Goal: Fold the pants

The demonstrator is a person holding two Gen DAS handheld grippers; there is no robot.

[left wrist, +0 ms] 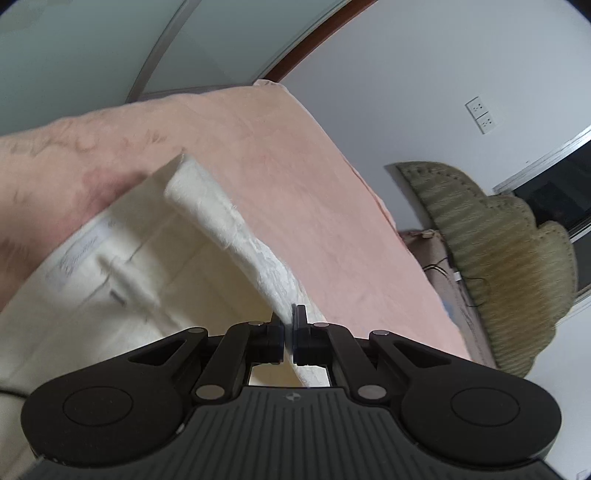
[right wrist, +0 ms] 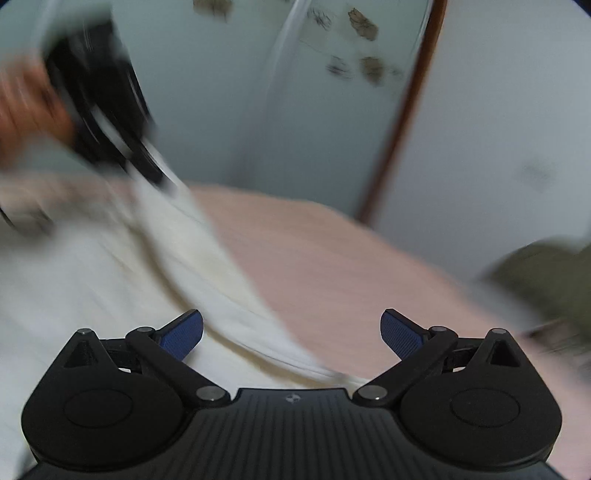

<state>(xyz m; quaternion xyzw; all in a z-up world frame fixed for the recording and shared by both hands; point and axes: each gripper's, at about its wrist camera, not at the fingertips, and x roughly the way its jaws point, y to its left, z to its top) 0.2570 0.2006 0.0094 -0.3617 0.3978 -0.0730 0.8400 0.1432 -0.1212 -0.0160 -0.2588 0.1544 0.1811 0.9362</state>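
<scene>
Motion-blurred right wrist view; smeared pants (right wrist: 122, 266), left gripper (right wrist: 110, 122) and hand (right wrist: 26, 110) at frame's left edge.

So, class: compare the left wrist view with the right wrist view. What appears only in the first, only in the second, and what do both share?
Only the left wrist view: the left gripper shut on a lifted edge of the cream pants, plus wall sockets.

Only the right wrist view: the right gripper open, holding nothing, and brown marks on the pale panel.

Both: the pants lying on the pink bedcover and an olive cushion.
</scene>
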